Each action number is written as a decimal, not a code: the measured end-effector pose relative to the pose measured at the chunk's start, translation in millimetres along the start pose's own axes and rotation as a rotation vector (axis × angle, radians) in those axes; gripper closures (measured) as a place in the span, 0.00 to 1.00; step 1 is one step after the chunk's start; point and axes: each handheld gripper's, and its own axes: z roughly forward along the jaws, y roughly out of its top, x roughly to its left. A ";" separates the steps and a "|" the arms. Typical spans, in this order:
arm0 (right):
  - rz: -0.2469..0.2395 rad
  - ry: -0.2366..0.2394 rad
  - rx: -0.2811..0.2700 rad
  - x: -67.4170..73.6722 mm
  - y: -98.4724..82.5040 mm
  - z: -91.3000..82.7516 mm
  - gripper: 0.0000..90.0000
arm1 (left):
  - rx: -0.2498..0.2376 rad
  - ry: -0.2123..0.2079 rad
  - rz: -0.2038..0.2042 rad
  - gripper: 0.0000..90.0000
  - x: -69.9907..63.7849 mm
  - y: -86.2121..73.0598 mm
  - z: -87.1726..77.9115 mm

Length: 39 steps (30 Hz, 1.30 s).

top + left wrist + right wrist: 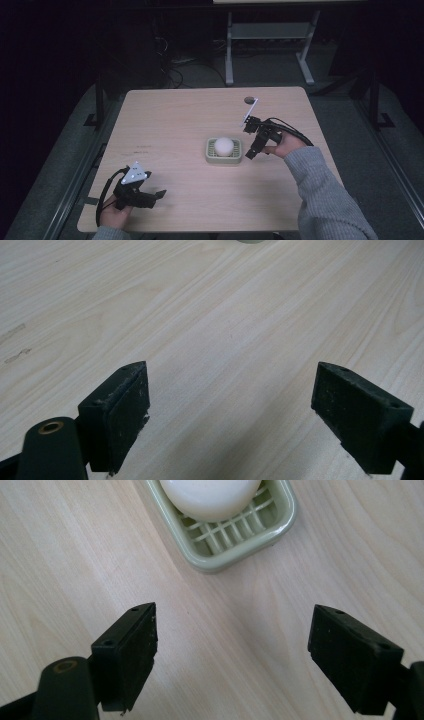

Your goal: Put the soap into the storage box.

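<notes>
A pale green slatted soap dish [210,158] sits near the middle of the wooden table, with a round white soap [224,146] lying in it. My right gripper [250,154] hovers just right of the dish, open and empty. In the right gripper view the soap dish [260,535] and the soap [210,495] lie just beyond the open right gripper [232,650]. My left gripper [159,193] rests near the table's front left corner, open, pointing right. In the left gripper view the left gripper [230,410] has bare wood between its wide jaws.
A small dark round spot [248,99] marks the table near its far edge. The table [165,125] is light wood. Beyond it stands a grey metal frame [270,35] on a dark floor with cables.
</notes>
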 end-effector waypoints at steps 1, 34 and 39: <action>-0.001 -0.003 -0.003 -0.4 -1.1 0.3 0.22 | -0.001 0.000 -0.001 0.17 0.0 0.0 0.0; 0.062 0.006 -0.028 -4.4 -44.2 -2.4 0.22 | 0.003 0.003 0.003 0.17 -0.4 -0.1 -0.4; 0.074 0.009 -0.034 -4.9 -51.4 -3.5 0.22 | 0.004 0.003 0.005 0.17 -0.4 -0.1 -0.3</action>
